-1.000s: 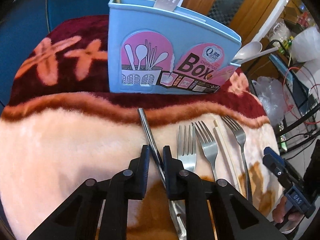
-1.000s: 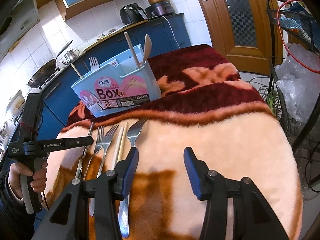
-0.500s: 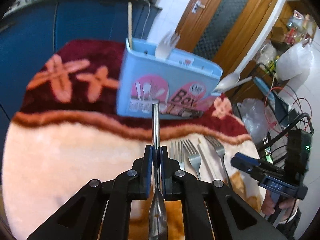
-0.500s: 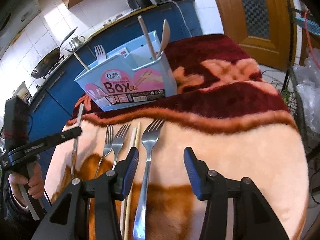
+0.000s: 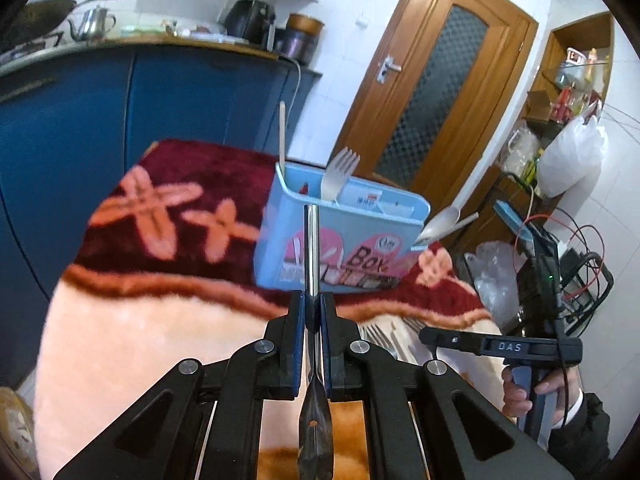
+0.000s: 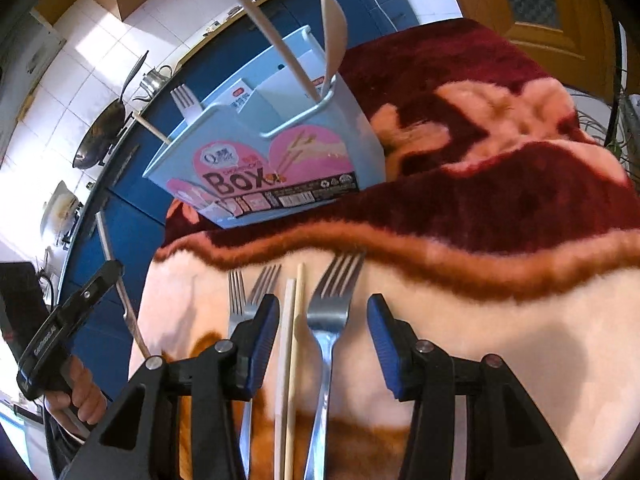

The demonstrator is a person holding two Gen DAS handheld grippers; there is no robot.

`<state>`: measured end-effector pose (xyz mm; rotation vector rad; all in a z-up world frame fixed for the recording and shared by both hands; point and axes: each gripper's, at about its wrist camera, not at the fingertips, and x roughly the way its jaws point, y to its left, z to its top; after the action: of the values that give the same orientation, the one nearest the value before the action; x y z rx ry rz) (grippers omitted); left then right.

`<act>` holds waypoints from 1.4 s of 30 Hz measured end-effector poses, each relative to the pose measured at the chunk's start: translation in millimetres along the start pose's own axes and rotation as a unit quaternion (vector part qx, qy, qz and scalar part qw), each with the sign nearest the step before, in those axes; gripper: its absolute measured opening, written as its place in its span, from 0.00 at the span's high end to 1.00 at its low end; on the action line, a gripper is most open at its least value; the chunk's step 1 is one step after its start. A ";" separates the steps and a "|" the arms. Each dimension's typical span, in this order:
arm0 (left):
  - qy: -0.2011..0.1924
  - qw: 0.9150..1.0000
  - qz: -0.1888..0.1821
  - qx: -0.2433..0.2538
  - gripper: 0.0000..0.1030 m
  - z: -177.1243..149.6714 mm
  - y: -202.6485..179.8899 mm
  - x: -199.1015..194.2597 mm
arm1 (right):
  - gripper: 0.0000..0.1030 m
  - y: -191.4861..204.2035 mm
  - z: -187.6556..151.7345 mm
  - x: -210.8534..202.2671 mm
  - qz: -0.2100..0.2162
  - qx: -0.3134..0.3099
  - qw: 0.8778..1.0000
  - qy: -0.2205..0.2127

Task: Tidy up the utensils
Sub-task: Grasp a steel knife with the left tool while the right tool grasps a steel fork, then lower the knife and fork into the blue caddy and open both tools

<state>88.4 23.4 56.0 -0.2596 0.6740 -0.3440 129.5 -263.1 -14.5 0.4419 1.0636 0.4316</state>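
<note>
**Metal utensil lifted clear, bound for the holder**

Raised off the blanket (image 6: pixel 500 352) where it lay a second ago, a slim metal utensil (image 5: pixel 312 248) now stands near upright, clamped between the closed fingers of the left gripper (image 5: pixel 313 308), its handle pointing at the blue utensil box (image 5: pixel 340 240). Which kind of utensil it is cannot be told. The right gripper (image 6: pixel 322 320) hovers with fingers apart over a fork (image 6: pixel 330 304) and a pair of chopsticks (image 6: pixel 292 320); two more forks (image 6: pixel 248 292) lie beside them. The transfer step appears under way: next, the left hand likely must carry the piece over the box rim and release it into a compartment.
</note>
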 end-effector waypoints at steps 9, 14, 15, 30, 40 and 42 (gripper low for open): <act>-0.055 0.998 0.003 0.013 0.93 16.4 -2.7 -20.4 | 0.91 11.2 -5.0 -1.6 0.010 -0.014 1.000 -0.019; -0.089 0.996 0.001 0.016 0.93 23.6 -7.7 -29.9 | 0.93 25.9 -10.9 -24.6 0.023 -0.037 0.997 -0.065; -0.096 0.995 0.001 0.018 0.93 26.1 -8.6 -32.2 | 0.93 31.0 -13.1 -32.5 0.025 -0.043 0.995 -0.081; -0.202 0.978 0.041 0.039 0.93 96.3 -25.0 -28.6 | 0.96 71.5 -11.4 -98.0 0.023 -0.111 0.963 -0.244; -0.272 0.960 0.063 0.024 0.93 131.2 -27.3 -6.5 | 0.96 71.4 3.3 -104.6 0.029 -0.111 0.954 -0.278; -0.285 0.956 0.061 0.026 0.93 131.2 -29.1 0.9 | 0.96 72.3 5.0 -105.6 0.032 -0.111 0.953 -0.281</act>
<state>167.3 12.6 164.3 -0.2499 0.1092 -0.1535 80.6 -260.3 103.8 0.3676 0.4431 0.4420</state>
